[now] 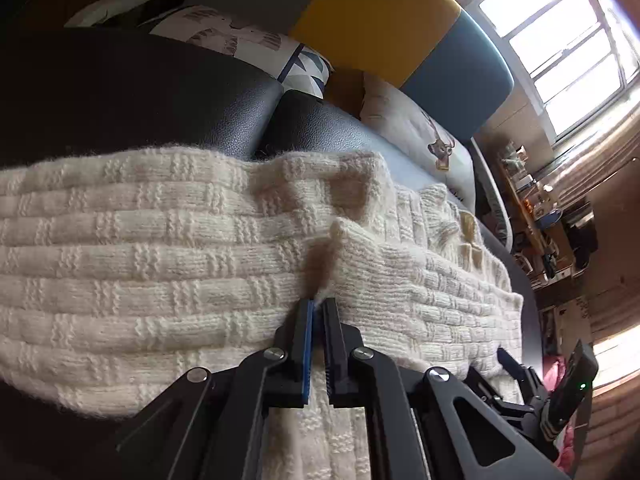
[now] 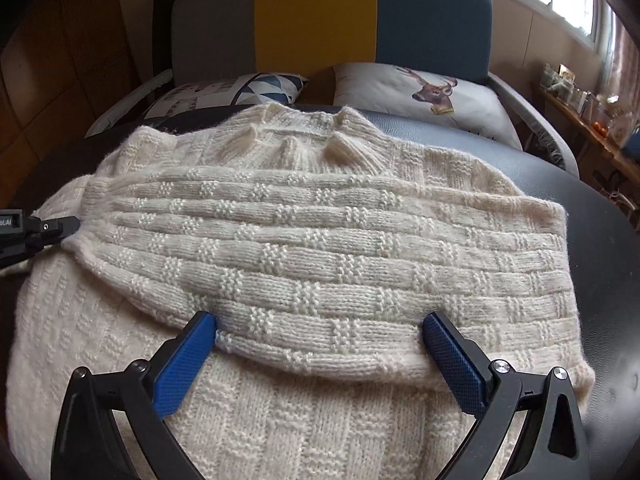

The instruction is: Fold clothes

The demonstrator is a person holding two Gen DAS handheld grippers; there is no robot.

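A black leather seat (image 2: pixel 560 184) carries the work, with a headboard-like back panel (image 2: pixel 316 16) in grey, yellow and teal behind it and a bright window (image 1: pixel 560 40) off to the right side of the room. On the seat lies a cream knitted sweater (image 2: pixel 320 240) with a basket-weave pattern, its collar (image 2: pixel 320 136) toward the far edge of the seat and its body spread over most of the surface, reaching toward the near edge. A sleeve (image 2: pixel 300 280) lies folded across the chest from the right edge toward the left.

The left gripper (image 1: pixel 319 303) has its jaws nearly together on a small pinch of the sweater's knit at the left side of the garment; a tuft of wool shows between the fingertips. In the right wrist view the same gripper (image 2: pixel 60 226) appears at the left edge, touching the sweater where the folded sleeve ends.

The right gripper (image 2: pixel 320 330) is spread wide, its blue pads (image 2: pixel 184 364) standing on either side of the folded sleeve's near edge, resting on the knit without clamping it.

Beyond the far edge of the seat sit two cushions: one with a geometric blue print (image 2: pixel 240 90) on the left, one with a deer picture (image 2: pixel 432 92) on the right. A cluttered shelf (image 2: pixel 584 116) runs along the wall under the window.
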